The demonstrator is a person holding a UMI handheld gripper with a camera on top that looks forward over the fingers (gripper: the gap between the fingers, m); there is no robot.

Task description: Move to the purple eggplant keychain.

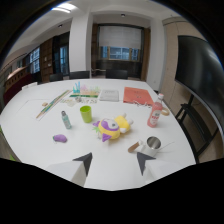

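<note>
A: Since the black two-finger gripper [114, 161] hangs wide and empty above the white table [30, 112], where's the small purple eggplant keychain [60, 138]?

B: Ahead, left of the fingers, near the green plastic cup [86, 113]. Approach looks unstarted; swing left, forward.

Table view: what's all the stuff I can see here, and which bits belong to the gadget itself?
Table: one, white, underneath everything.
Eggplant keychain: one, purple, ahead and left of the fingers.
Cup: one, green, beyond the keychain.
Small bottle: one, greenish, left of the cup.
Plush toy: one, yellow and purple, mid-table.
Pink bottle: one, right side.
Metal cup: one, silver, near the right finger.
Folder: one, red, far side.
Gripper: one, dark fingers, open, nothing between them.
</note>
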